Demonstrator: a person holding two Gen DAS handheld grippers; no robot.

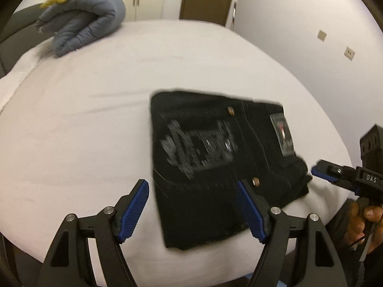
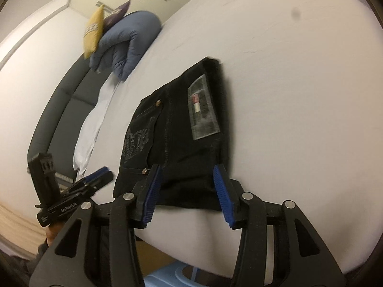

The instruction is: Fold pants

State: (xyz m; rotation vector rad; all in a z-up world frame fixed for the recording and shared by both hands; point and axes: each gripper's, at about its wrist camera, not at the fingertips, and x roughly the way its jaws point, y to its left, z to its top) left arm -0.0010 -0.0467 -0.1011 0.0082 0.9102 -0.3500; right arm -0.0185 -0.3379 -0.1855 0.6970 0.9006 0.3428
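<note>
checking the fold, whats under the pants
The folded black pants lie flat on the white sheet. Whatever is beneath them, and their inner layers, are covered.

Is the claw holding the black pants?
No, the left claw is open above the bed, and the folded pants lie loose.

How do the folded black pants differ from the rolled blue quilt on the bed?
The black denim pants lie folded flat near the bed's near edge; the blue padded quilt is bundled thick at the far end. The pants carry a label patch and rivets; the quilt is plain. Both rest on the white sheet.
</note>
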